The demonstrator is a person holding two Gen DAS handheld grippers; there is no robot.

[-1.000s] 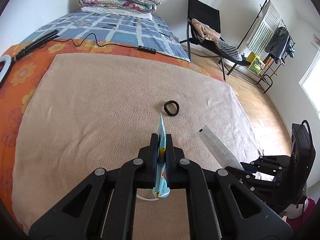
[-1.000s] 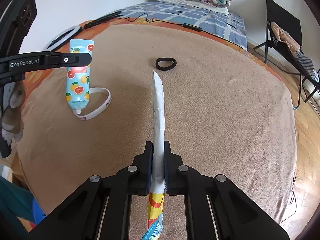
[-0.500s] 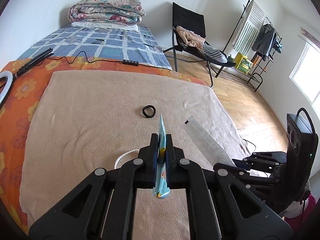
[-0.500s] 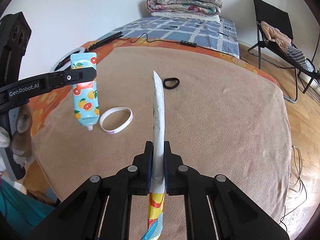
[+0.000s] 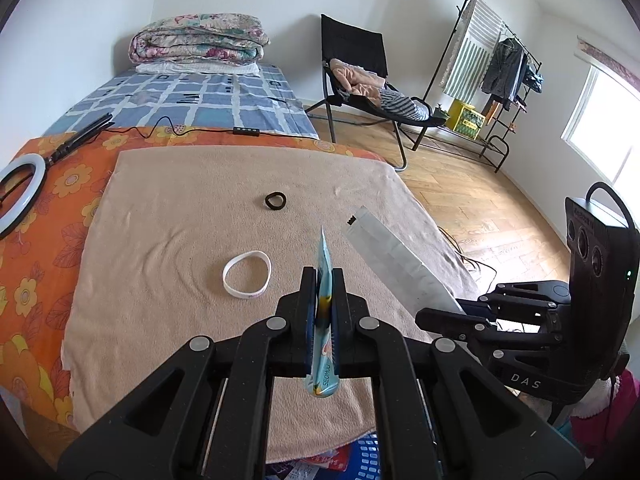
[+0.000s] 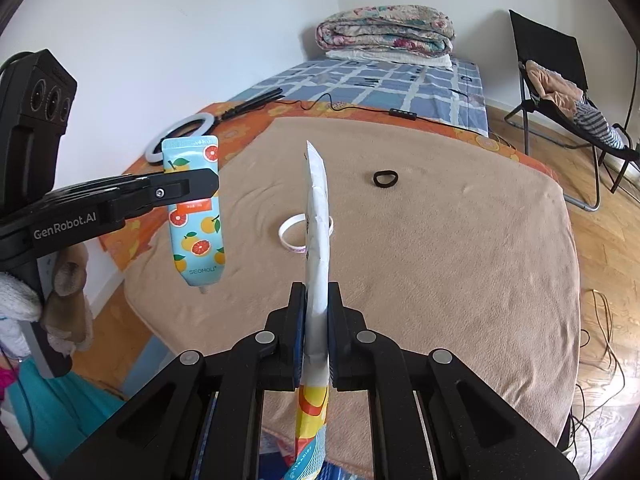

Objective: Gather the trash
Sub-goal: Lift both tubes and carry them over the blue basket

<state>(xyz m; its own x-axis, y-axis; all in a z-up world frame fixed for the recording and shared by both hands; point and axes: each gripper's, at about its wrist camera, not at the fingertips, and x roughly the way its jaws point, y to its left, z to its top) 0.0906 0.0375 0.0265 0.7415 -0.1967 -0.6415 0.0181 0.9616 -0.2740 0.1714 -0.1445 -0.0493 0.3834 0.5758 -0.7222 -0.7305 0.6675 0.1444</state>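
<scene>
My left gripper (image 5: pixel 323 280) is shut on a light-blue tube printed with citrus fruit (image 5: pixel 323 264), held edge-on above the beige blanket (image 5: pixel 168 216). From the right wrist view the same tube (image 6: pixel 195 216) hangs cap down from the left gripper (image 6: pixel 208 182). My right gripper (image 6: pixel 316 300) is shut on a flat white wrapper (image 6: pixel 316 208) with an orange and blue printed end; in the left wrist view the wrapper (image 5: pixel 392 256) sticks up from the right gripper (image 5: pixel 440 312).
A white wristband (image 5: pixel 247 280) and a black hair tie (image 5: pixel 275 201) lie on the blanket. A ring light (image 5: pixel 20 184) and a cable rest on the orange sheet. Beyond are folded quilts (image 5: pixel 200 40), a black chair (image 5: pixel 360 76) and a clothes rack (image 5: pixel 492 76).
Both grippers have risen and pulled back from the bed with their items still held. The white wristband, earlier hidden under the left gripper, now lies in plain view on the blanket.
</scene>
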